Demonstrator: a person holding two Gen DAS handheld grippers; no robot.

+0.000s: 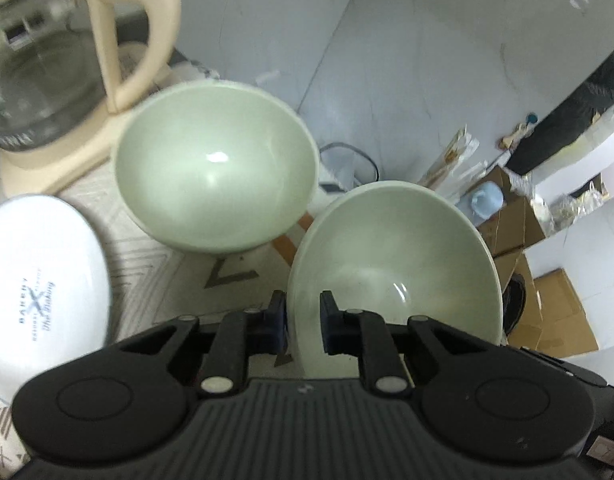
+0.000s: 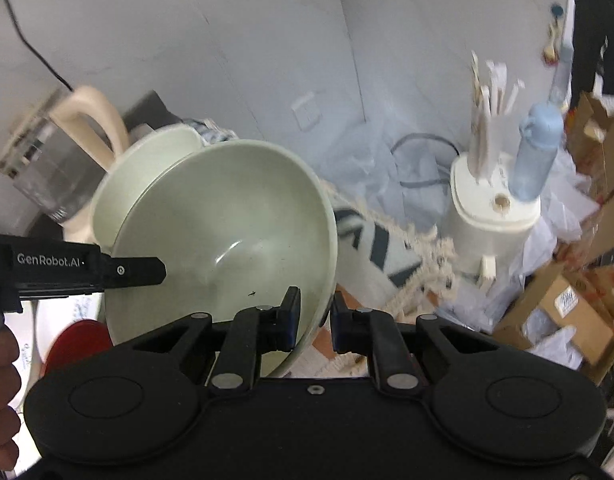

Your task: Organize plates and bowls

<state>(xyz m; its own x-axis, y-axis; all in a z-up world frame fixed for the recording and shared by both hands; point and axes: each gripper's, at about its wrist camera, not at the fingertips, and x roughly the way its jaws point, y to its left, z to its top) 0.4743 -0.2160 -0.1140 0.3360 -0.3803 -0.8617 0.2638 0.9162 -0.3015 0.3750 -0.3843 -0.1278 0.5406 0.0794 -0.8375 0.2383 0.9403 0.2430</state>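
Observation:
My left gripper (image 1: 303, 322) is shut on the near rim of a pale green bowl (image 1: 399, 264), which is tilted and held above the patterned cloth. A second pale green bowl (image 1: 215, 168) stands beyond it to the left. A white plate with blue lettering (image 1: 39, 284) lies at the far left. In the right wrist view my right gripper (image 2: 316, 320) is shut on the opposite rim of the held bowl (image 2: 227, 240). The left gripper's finger (image 2: 135, 270) reaches in from the left. The second bowl (image 2: 147, 168) sits behind. A red plate (image 2: 77, 344) lies below at the left.
A glass kettle with a cream handle (image 1: 47, 60) stands at the back left on its base. A white container (image 2: 491, 216) with paper packets and a blue bottle (image 2: 537, 148) stand at the right. Cardboard boxes (image 2: 575, 312) lie on the floor at the right.

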